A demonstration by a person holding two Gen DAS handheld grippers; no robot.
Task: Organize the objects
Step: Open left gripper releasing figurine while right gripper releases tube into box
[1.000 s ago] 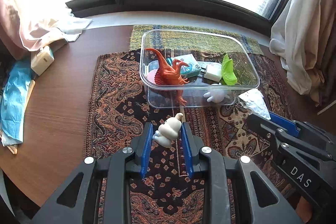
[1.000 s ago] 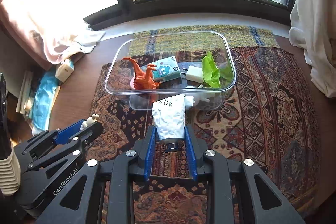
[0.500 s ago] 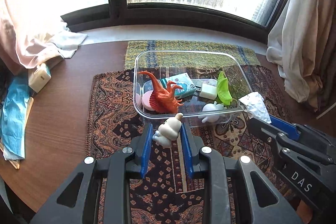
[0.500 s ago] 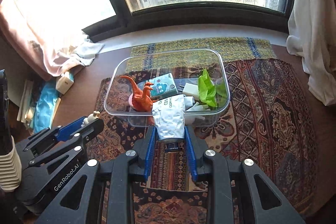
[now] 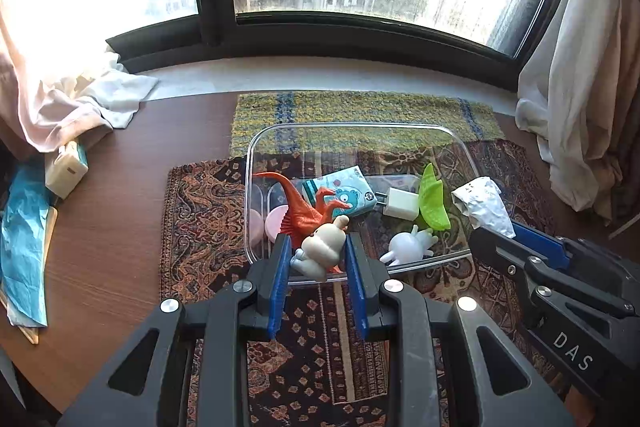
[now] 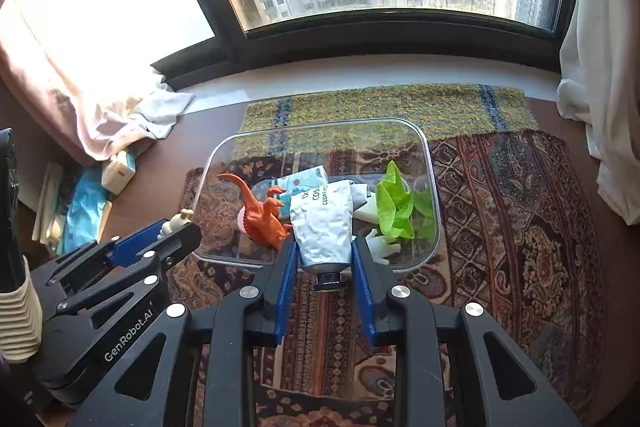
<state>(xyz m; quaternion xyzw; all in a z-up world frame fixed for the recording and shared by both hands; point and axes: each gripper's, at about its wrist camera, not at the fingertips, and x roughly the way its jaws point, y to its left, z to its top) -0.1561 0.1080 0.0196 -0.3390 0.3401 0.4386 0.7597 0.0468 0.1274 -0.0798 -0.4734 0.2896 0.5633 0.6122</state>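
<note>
A clear plastic box (image 5: 360,126) (image 6: 434,195) rests on a patterned rug. Inside lie an orange dinosaur (image 5: 304,205) (image 6: 260,215), a blue tissue pack (image 5: 344,189), a white charger (image 5: 400,203), a green leaf toy (image 5: 432,203) (image 6: 394,203) and a white figure (image 5: 408,245). My left gripper (image 5: 318,247) is shut on a small cream figurine (image 5: 322,247) over the box's near rim. My right gripper (image 6: 325,251) is shut on a crumpled silver tube (image 6: 324,227), cap towards the camera, also above the near rim. Each view shows the other gripper beside it.
The patterned rug (image 6: 520,227) and a yellow-green mat (image 5: 360,111) cover a brown wooden table (image 5: 112,211). At the left lie a white adapter (image 5: 66,167), blue paper (image 5: 24,247) and pink cloth (image 5: 60,111). White curtains (image 6: 600,107) hang at the right. A window sill runs behind.
Both grippers have moved forward towards the box with their loads; the figurine and the tube now hang over its near rim instead of over the rug in front of it.
</note>
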